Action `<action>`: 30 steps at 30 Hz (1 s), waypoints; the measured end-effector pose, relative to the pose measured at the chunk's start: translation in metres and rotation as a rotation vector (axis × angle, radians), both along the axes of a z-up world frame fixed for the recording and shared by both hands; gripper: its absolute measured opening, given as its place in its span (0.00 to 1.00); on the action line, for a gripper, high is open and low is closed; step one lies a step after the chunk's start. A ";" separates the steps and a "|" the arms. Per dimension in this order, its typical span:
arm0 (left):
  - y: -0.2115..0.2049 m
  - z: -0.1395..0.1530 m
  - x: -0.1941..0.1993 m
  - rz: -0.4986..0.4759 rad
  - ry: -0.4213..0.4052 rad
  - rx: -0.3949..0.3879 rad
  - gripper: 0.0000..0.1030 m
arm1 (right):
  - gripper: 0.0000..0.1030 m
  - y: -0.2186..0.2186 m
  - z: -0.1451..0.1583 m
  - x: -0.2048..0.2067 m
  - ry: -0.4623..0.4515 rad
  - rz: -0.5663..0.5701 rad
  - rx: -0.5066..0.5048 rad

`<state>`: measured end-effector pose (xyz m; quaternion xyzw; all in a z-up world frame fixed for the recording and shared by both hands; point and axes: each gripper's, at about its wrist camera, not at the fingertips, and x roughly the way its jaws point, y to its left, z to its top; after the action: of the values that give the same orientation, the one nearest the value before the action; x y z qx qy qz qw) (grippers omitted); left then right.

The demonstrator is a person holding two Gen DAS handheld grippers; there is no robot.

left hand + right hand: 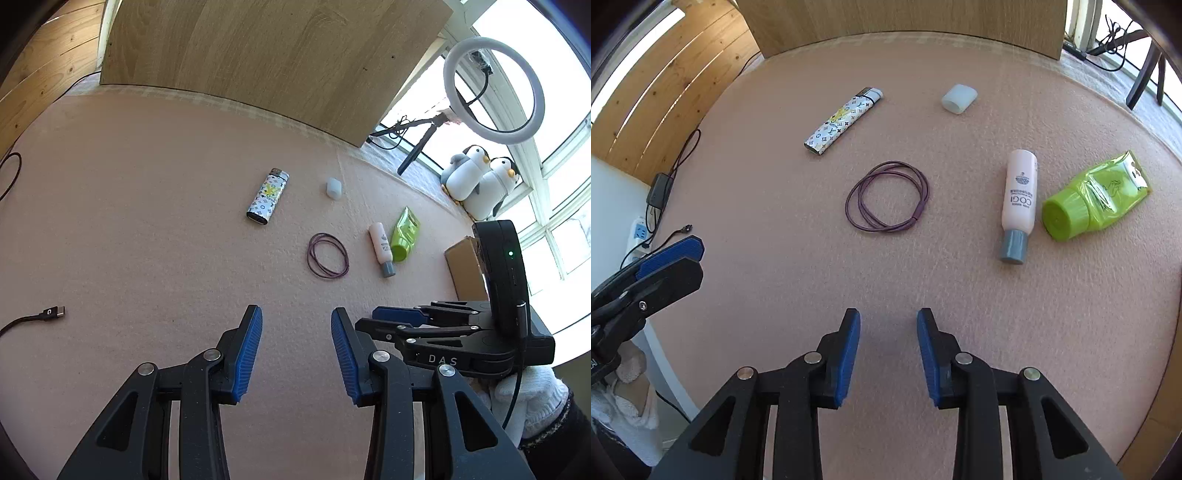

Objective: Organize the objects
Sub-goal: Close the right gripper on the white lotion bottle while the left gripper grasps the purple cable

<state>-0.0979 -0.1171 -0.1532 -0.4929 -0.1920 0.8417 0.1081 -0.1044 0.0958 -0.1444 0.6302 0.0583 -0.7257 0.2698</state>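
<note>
On the pink mat lie a patterned lighter [843, 121] [267, 195], a small white cap-like case [959, 98] [334, 188], a purple hair-tie loop [887, 196] [328, 254], a pink bottle with a grey cap [1018, 205] [382, 249] and a green tube [1095, 196] [405, 233]. My right gripper [888, 315] is open above the mat's near part, empty. My left gripper [296, 314] is open too, holding nothing. In the left wrist view the right gripper [399, 317] sits low on the right. The left gripper's fingertips [676, 254] show at the right wrist view's left edge.
A wooden board [258, 55] stands behind the mat. A black USB cable [37, 317] lies at the left. A cardboard box [465, 266], two penguin plush toys [480, 181] and a ring light [493, 85] are at the right by the window. A power strip [639, 236] sits below the table's left edge.
</note>
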 end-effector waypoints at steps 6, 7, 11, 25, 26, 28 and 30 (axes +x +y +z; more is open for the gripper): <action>0.024 -0.006 -0.029 -0.061 -0.006 -0.043 0.40 | 0.28 0.056 0.016 -0.008 0.059 -0.231 -0.089; 0.028 -0.009 -0.037 -0.065 -0.014 -0.041 0.40 | 0.28 0.062 0.018 -0.010 0.065 -0.262 -0.092; 0.048 -0.020 -0.063 -0.111 -0.039 -0.056 0.41 | 0.29 0.082 0.021 -0.018 0.066 -0.342 -0.093; 0.098 -0.044 -0.101 -0.225 -0.041 -0.278 0.49 | 0.29 0.048 -0.012 -0.080 -0.005 -0.410 -0.101; 0.098 -0.047 -0.103 -0.224 -0.048 -0.280 0.49 | 0.29 0.046 -0.011 -0.081 0.002 -0.407 -0.097; 0.097 -0.050 -0.104 -0.220 -0.041 -0.286 0.43 | 0.29 0.042 -0.011 -0.083 0.011 -0.401 -0.080; 0.095 -0.051 -0.106 -0.205 -0.034 -0.297 0.30 | 0.28 0.038 -0.011 -0.084 0.019 -0.397 -0.067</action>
<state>-0.2040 -0.0224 -0.2044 -0.5345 -0.0159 0.8370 0.1161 -0.1880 0.1338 -0.1552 0.6130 -0.0885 -0.7723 0.1416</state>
